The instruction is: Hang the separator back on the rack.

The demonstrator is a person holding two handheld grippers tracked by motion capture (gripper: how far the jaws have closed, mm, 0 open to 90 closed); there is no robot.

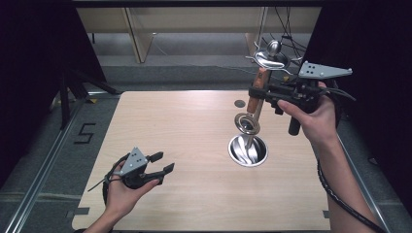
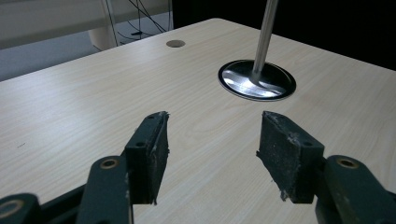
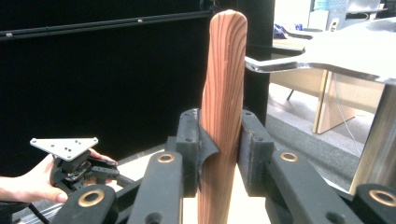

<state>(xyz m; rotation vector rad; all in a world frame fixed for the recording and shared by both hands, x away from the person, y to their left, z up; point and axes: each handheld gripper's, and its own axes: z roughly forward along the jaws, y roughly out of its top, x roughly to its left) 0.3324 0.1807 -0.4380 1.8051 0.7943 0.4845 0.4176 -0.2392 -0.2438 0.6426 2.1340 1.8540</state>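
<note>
Wooden-handled whisk (image 1: pixel 256 95), upright, above round steel stand (image 1: pixel 248 150)

We counted two grippers (image 1: pixel 163 168) (image 1: pixel 256 92), one wooden-handled utensil (image 1: pixel 256 92), one metal stand (image 1: pixel 248 149), one table (image 1: pixel 194 194) and one small hole (image 1: pixel 239 103) in it.

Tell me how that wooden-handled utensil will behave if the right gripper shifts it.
The wooden handle looks rigid, so it should not flex. Its rounded, smooth surface may twist between the right gripper's jaws. The metal spiral head hanging low probably makes it bottom-heavy and prone to swing.
</note>
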